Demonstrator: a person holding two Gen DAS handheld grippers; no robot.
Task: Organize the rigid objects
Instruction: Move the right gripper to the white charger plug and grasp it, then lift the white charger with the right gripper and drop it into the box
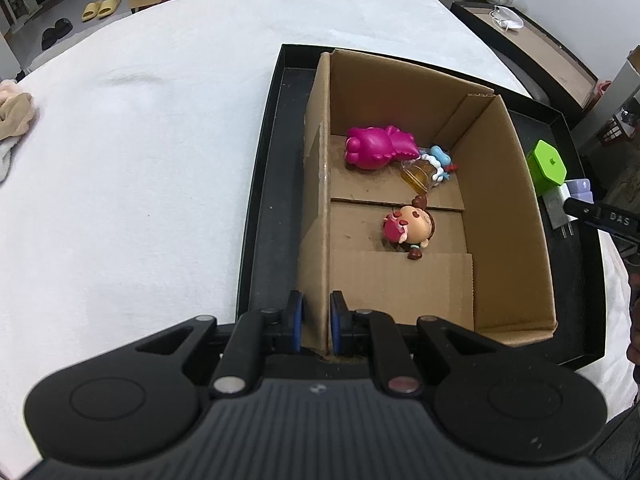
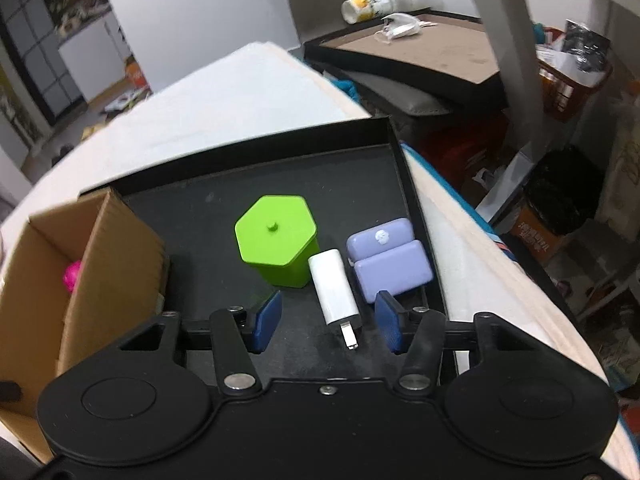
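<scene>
Left gripper (image 1: 316, 320) clenched on cardboard box (image 1: 500, 184) wall, steadying it in the black tray (image 2: 280, 168). Right gripper (image 2: 328, 326) released, jaws straddling white charger plug (image 2: 334, 286). Step: picking plug. Next: descend, close squarely, avoid green hexagonal container (image 2: 276, 240).

1. The right gripper (image 2: 328, 322) is being held with its blue pads spread wide above a black tray (image 2: 192, 216).
2. A white charger plug (image 2: 333, 286) is lying between the pads, untouched.
3. A green hexagonal container (image 2: 277, 246) and a lavender case (image 2: 390, 260) are flanking it.
4. A cardboard box (image 2: 100, 264) is occupying the tray's left.
</scene>
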